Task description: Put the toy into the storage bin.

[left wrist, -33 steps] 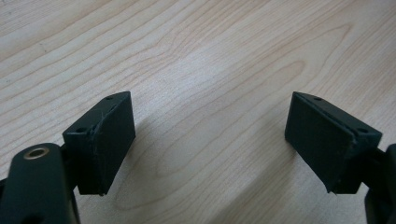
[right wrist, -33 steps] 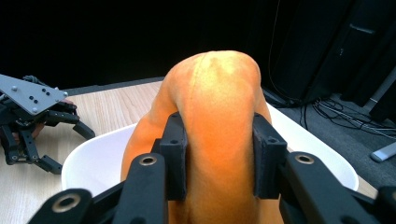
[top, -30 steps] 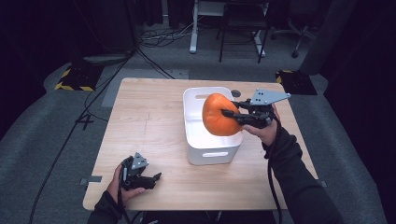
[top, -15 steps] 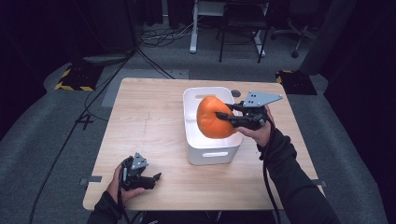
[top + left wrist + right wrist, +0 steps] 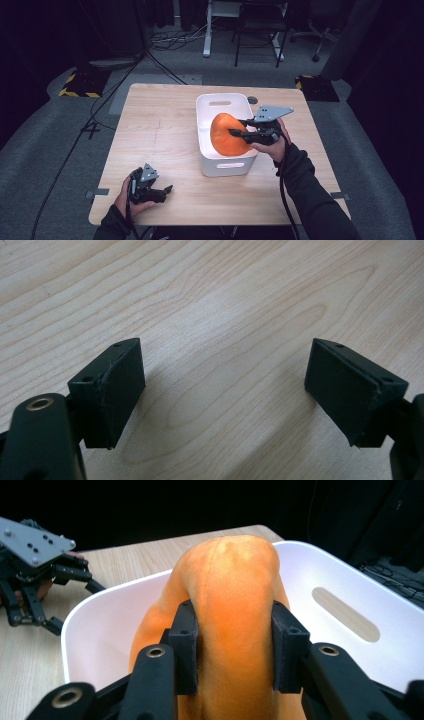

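An orange soft pumpkin-like thing [image 5: 225, 137] [image 5: 227, 575] hangs partly inside the white bin [image 5: 220, 98] [image 5: 345, 565] at the table's middle. My right gripper [image 5: 239, 128] [image 5: 232, 650] comes in from the bin's right side and is shut on it, a pad pressing into each flank. Its jaws have just been opening slightly, with the orange thing still squeezed between them. My left gripper [image 5: 166, 194] [image 5: 225, 390] rests open near the table's front left edge, with bare wood between its pads. It also appears far off in the right gripper view [image 5: 32, 547].
The wooden table [image 5: 160, 130] has free room left of the bin and along the front. A small dark round mark [image 5: 252, 100] lies behind the bin. Beyond the table, cables, a chair and desk legs stand on grey floor.
My right gripper has sunk and moved slightly left, taking the orange thing from above the bin's rim down into the bin. The left gripper has stayed put.
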`<control>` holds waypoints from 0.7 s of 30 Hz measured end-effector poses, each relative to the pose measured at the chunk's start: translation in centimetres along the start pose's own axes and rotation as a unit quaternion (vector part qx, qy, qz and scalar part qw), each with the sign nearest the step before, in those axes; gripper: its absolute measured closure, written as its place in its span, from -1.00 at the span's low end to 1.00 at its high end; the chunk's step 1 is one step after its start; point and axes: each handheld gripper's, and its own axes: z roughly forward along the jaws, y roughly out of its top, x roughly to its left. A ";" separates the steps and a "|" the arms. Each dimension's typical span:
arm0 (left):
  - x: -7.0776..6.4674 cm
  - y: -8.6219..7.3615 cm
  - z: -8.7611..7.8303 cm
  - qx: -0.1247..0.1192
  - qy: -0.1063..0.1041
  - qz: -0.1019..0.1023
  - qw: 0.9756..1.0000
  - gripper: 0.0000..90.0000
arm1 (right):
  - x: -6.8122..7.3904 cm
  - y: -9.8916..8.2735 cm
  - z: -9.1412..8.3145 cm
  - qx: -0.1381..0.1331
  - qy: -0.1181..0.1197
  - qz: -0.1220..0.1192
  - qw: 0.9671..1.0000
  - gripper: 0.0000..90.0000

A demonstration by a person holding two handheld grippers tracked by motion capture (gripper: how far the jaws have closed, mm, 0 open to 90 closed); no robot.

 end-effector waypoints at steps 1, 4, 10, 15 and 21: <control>0.0 0.0 0.0 0.000 0.000 0.000 1.000 -0.63 | 0.1 -0.1 0.1 0.004 0.001 0.003 1.000 0.38; 0.0 0.0 0.0 0.000 0.000 0.000 1.000 -0.63 | 0.2 -0.4 0.3 0.017 0.004 -0.002 1.000 0.38; 0.0 0.0 0.0 -0.001 0.000 -0.002 1.000 -0.63 | 0.3 -0.9 0.6 0.040 0.011 -0.003 0.999 0.36; 0.0 0.0 0.0 -0.001 0.000 -0.002 1.000 -0.63 | 0.4 -1.2 0.9 0.055 0.019 -0.004 0.998 0.33; 0.0 0.0 0.0 -0.001 0.000 -0.002 1.000 -0.63 | 0.4 -1.4 1.2 0.083 0.029 -0.004 0.996 0.31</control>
